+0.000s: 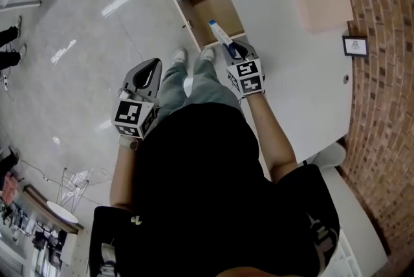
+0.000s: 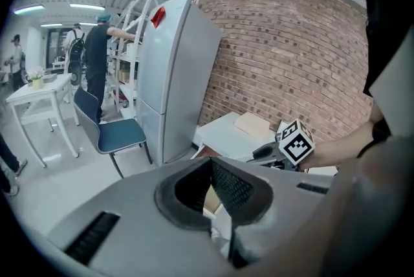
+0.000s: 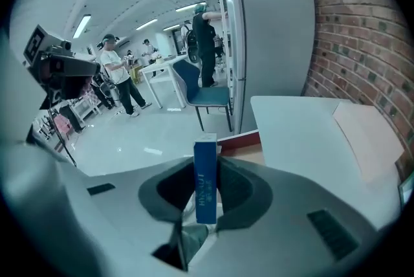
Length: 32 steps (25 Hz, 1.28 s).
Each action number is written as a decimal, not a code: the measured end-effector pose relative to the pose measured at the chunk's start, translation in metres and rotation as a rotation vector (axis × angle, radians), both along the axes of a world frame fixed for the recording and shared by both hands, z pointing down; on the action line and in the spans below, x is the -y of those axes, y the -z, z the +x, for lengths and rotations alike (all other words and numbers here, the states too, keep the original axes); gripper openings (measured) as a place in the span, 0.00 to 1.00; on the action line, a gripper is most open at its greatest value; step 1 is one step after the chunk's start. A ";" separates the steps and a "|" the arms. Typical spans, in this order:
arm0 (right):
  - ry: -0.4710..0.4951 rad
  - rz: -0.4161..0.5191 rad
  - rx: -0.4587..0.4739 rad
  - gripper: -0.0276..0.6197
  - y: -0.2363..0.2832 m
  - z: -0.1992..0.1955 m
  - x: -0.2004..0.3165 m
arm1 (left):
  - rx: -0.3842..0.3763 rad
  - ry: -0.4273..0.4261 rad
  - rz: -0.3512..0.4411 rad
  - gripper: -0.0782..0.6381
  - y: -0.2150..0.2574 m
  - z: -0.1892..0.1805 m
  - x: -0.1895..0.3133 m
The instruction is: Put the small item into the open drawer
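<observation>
A small blue and white box (image 1: 218,32) sticks out of my right gripper (image 1: 231,48), which is shut on it. The box hangs over the front part of the open wooden drawer (image 1: 208,7) at the table's edge. In the right gripper view the blue box (image 3: 206,178) stands upright between the jaws of the right gripper (image 3: 207,198), with the drawer (image 3: 244,153) just beyond it. My left gripper (image 1: 154,65) hangs over the floor to the left of the person's legs, its jaws together and holding nothing. The left gripper (image 2: 211,204) looks toward the table.
A white table (image 1: 291,81) fills the right side, with a beige pad (image 1: 320,0) and a small framed card (image 1: 355,46) on it. A brick wall runs behind it. A grey fridge (image 3: 272,43) and a blue chair (image 3: 208,96) stand beyond the drawer. People stand farther off.
</observation>
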State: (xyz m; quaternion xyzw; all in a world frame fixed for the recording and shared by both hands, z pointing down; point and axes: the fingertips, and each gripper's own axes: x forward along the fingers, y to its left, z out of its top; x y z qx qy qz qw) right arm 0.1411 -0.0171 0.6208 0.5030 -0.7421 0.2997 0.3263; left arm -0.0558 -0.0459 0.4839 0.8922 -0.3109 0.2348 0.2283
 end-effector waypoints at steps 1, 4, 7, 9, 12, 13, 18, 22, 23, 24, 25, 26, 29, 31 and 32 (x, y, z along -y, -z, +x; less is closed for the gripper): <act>0.015 -0.012 -0.003 0.18 -0.009 0.000 0.001 | 0.005 0.021 -0.003 0.11 0.000 -0.002 -0.003; 0.062 -0.048 -0.024 0.18 -0.035 -0.003 0.002 | 0.019 0.069 -0.006 0.11 0.000 -0.005 -0.014; 0.092 -0.085 -0.057 0.18 -0.061 -0.006 0.005 | 0.022 0.099 -0.012 0.11 -0.001 -0.006 -0.015; 0.125 -0.106 -0.084 0.18 -0.078 -0.007 0.008 | 0.022 0.123 -0.023 0.11 -0.003 -0.006 -0.016; 0.182 -0.140 -0.135 0.18 -0.100 -0.008 0.010 | 0.027 0.147 -0.034 0.11 -0.007 -0.006 -0.020; 0.194 -0.151 -0.147 0.18 -0.106 -0.008 0.011 | 0.029 0.154 -0.037 0.11 -0.009 -0.006 -0.021; 0.251 -0.201 -0.213 0.18 -0.143 -0.008 0.011 | 0.044 0.201 -0.062 0.11 -0.017 -0.013 -0.029; 0.302 -0.245 -0.244 0.18 -0.169 -0.010 0.006 | 0.053 0.237 -0.076 0.11 -0.021 -0.015 -0.036; 0.309 -0.256 -0.249 0.18 -0.175 -0.010 0.005 | 0.051 0.244 -0.075 0.11 -0.022 -0.015 -0.038; 0.314 -0.267 -0.253 0.18 -0.180 -0.010 0.003 | 0.051 0.253 -0.078 0.11 -0.023 -0.016 -0.040; 0.320 -0.277 -0.258 0.18 -0.186 -0.010 0.002 | 0.053 0.263 -0.082 0.11 -0.024 -0.018 -0.042; 0.328 -0.285 -0.263 0.18 -0.191 -0.011 0.001 | 0.055 0.272 -0.087 0.11 -0.026 -0.019 -0.044; 0.363 -0.311 -0.275 0.19 -0.206 -0.015 -0.003 | 0.059 0.297 -0.100 0.11 -0.030 -0.022 -0.050; 0.385 -0.324 -0.285 0.19 -0.215 -0.018 -0.005 | 0.061 0.310 -0.107 0.11 -0.033 -0.024 -0.054; 0.395 -0.328 -0.294 0.19 -0.220 -0.019 -0.006 | 0.062 0.317 -0.110 0.11 -0.034 -0.026 -0.056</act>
